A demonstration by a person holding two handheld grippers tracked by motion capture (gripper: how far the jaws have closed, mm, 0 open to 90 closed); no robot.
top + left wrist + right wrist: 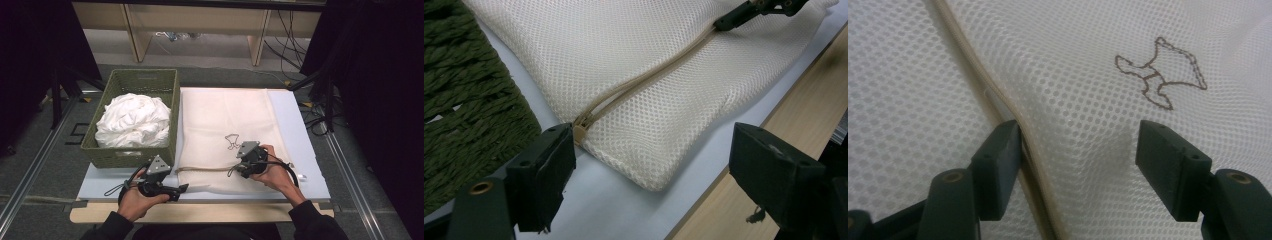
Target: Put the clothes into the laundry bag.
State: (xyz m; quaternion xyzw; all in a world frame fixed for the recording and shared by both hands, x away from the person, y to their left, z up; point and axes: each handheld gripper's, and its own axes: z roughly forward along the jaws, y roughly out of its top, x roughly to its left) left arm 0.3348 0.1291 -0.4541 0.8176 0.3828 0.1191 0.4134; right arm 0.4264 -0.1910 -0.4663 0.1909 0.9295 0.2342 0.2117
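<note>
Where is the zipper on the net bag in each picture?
High view: the zipper runs across the near end of the net bag, between the two grippers.
Left gripper view: it slants from just above the left jaw up to the top right.
Right gripper view: it runs from the top left down past the left jaw.
Shared landmark: the brown outline drawing on the bag, in the high and right gripper views.
</note>
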